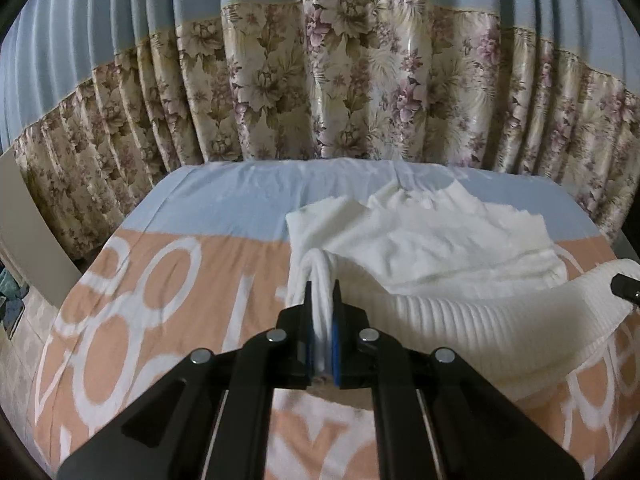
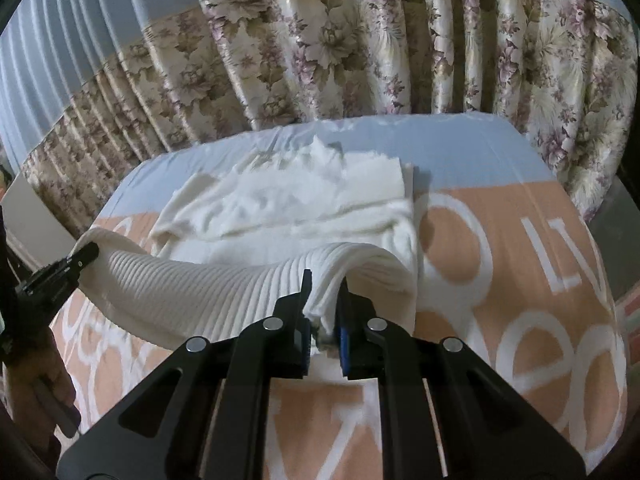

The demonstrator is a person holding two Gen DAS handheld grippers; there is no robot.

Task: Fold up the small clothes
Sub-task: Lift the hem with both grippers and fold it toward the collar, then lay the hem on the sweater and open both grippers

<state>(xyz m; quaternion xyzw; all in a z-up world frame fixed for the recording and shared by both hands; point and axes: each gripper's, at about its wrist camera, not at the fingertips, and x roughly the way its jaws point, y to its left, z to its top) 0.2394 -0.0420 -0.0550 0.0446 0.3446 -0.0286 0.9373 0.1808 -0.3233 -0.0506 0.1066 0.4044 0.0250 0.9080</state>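
A white ribbed knit garment (image 1: 432, 248) lies on the bed, partly folded; it also shows in the right wrist view (image 2: 288, 208). My left gripper (image 1: 322, 292) is shut on its near left hem corner. My right gripper (image 2: 326, 284) is shut on the near right hem corner. The ribbed hem (image 2: 192, 292) is lifted and stretched between the two grippers above the bed. The right gripper's tip (image 1: 624, 286) shows at the right edge of the left wrist view, and the left gripper (image 2: 64, 272) shows at the left of the right wrist view.
The bed has a peach sheet with white rings and letters (image 1: 160, 304) and a light blue band (image 1: 224, 204) at the far end. A floral and blue curtain (image 1: 320, 88) hangs behind the bed. A pale panel (image 1: 28, 216) stands at the left.
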